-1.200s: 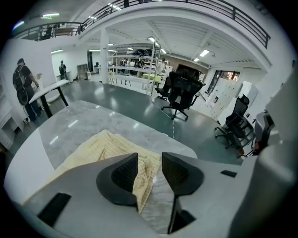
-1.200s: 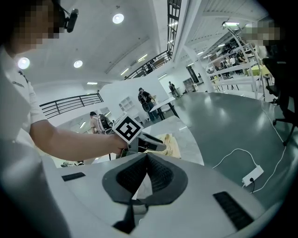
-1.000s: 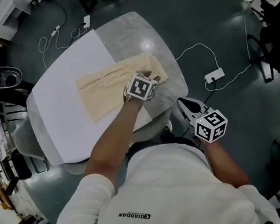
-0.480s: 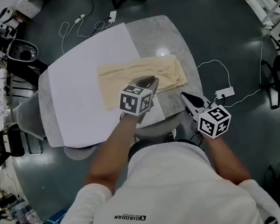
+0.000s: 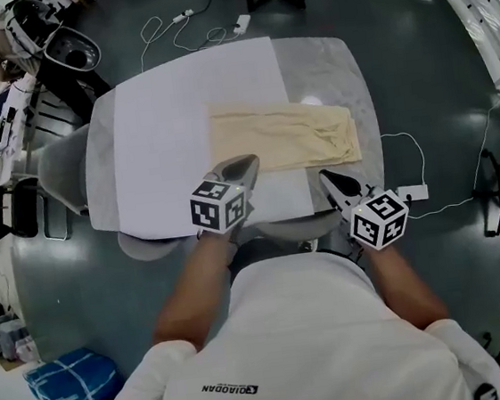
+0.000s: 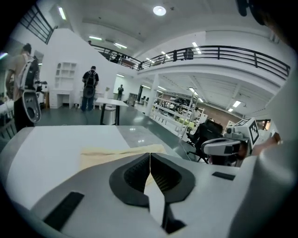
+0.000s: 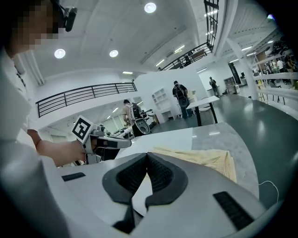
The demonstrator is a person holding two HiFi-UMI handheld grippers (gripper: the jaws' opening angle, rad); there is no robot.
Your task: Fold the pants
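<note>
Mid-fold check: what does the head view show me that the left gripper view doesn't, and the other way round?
Only the head view: the full outline of the folded beige pants, straddling the white sheet and the bare grey tabletop, plus a white power strip on the floor. Only the left gripper view: the jaws of the left gripper closing fully together, nothing between them. Both: the pants and the right gripper.

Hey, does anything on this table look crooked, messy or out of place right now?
Nothing serious. The folded pants lie flat but straddle the edge of the white sheet, partly on the bare grey tabletop and slightly skewed to it. The left gripper and right gripper are shut and hold nothing.
</note>
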